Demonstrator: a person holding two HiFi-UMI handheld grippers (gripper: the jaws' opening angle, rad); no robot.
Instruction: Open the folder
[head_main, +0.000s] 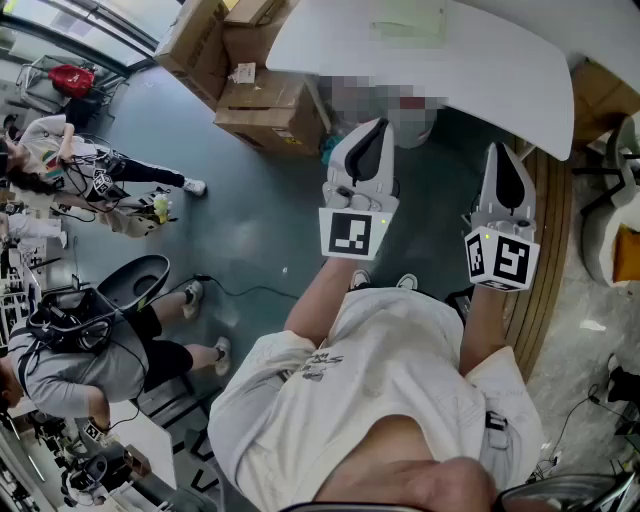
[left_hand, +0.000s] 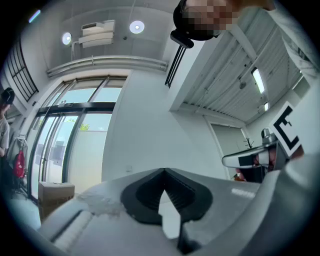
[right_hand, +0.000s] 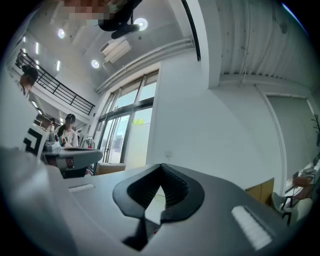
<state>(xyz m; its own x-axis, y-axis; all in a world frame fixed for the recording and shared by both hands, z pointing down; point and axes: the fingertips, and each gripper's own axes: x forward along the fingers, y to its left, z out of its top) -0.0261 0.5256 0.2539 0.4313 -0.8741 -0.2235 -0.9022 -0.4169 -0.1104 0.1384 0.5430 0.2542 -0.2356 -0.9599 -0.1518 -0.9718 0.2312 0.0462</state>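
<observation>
Only the head view shows the white rounded table (head_main: 480, 60). A pale blurred rectangle (head_main: 405, 20) on the table's far part may be the folder. The grey left gripper (head_main: 368, 130) and grey right gripper (head_main: 503, 155) hang just short of the table's near edge, jaws closed together on nothing. Their own views show only a white wall (left_hand: 150, 130) and tall windows (left_hand: 65, 135).

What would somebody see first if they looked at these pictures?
Two white claws held up in front of the person: the left claw and the right claw, both shut and empty. Beyond them is a big white table, and cardboard boxes sit on the floor at its left.
</observation>
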